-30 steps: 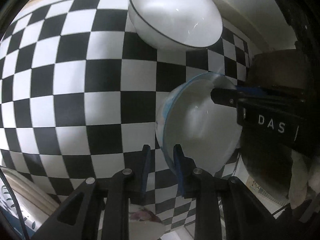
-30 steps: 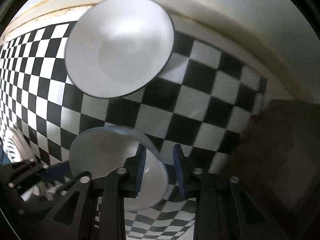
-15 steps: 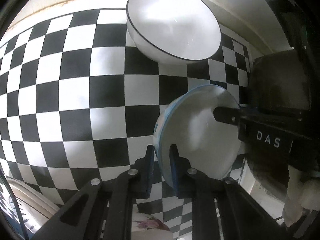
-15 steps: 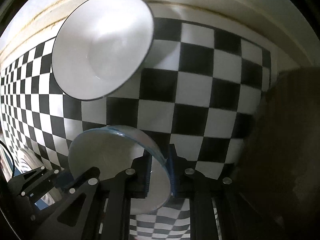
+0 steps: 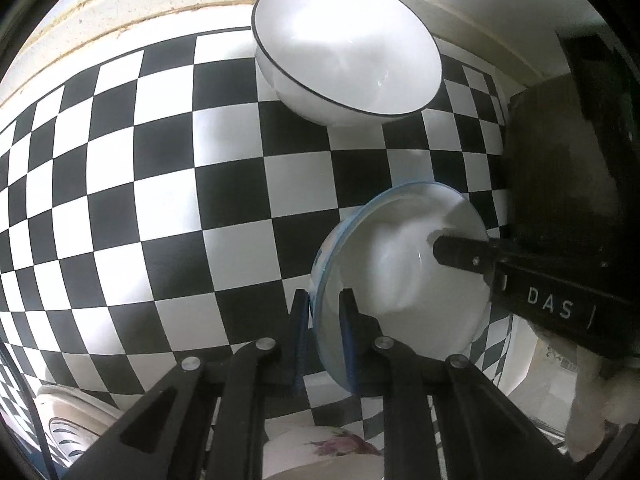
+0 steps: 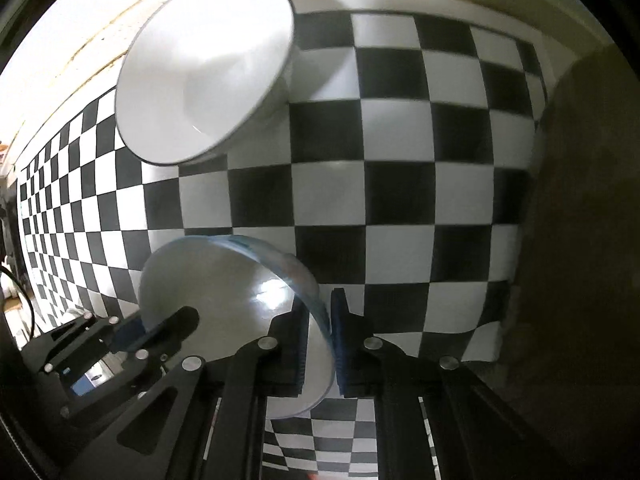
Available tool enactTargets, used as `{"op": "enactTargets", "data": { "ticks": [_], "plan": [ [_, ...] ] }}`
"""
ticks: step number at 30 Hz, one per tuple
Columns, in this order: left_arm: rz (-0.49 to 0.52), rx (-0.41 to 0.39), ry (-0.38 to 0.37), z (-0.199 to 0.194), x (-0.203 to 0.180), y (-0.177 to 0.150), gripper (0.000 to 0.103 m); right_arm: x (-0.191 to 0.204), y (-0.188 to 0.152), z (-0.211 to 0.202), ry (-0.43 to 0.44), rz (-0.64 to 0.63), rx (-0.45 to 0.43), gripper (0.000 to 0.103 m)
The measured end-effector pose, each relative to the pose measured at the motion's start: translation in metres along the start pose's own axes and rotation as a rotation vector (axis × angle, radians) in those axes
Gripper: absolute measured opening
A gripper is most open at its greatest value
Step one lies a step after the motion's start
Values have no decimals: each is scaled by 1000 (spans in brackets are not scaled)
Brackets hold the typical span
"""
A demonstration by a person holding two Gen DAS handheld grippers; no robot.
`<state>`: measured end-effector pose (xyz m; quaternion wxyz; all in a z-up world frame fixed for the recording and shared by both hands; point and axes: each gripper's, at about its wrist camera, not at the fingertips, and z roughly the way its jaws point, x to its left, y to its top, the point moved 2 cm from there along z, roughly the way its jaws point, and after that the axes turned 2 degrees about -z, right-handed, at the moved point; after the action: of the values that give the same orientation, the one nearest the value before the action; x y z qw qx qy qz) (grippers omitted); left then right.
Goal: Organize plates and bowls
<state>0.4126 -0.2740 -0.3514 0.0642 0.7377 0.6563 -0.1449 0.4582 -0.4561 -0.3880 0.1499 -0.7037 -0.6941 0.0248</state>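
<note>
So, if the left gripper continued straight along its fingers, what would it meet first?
The left gripper is shut on the rim of the blue-rimmed bowl. Beyond its fingertips lies only the checkered cloth, probably the first contact; depth is unclear.

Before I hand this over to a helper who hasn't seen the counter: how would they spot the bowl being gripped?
Start from the black-and-white checkered cloth. Two bowls are on it: at the far edge stands a white bowl with a thin black rim. The nearer bowl has a pale blue rim, and only it is pinched by the left gripper and the right gripper on opposite sides.
</note>
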Motion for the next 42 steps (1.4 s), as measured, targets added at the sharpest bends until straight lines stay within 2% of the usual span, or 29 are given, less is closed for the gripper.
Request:
{"op": "enactTargets", "data": {
  "ticks": [3, 11, 16, 32, 42],
  "plan": [
    [-11, -17, -2, -2, -1, 2, 13, -6, -5, 3, 17, 29, -10, 11],
    [36, -55, 27, -17, -14, -1, 13, -21, -27, -3, 57, 53, -35, 8],
    [64, -75, 29, -34, -19, -13, 13, -28, -45, -16, 90, 59, -54, 8],
    [155, -135, 38, -89, -20, -90, 13, -9, -135, -56, 139, 34, -128, 7],
    [174, -123, 30, -96, -4, -129, 13, 21, -184, -44, 171, 41, -134, 7]
  ]
}}
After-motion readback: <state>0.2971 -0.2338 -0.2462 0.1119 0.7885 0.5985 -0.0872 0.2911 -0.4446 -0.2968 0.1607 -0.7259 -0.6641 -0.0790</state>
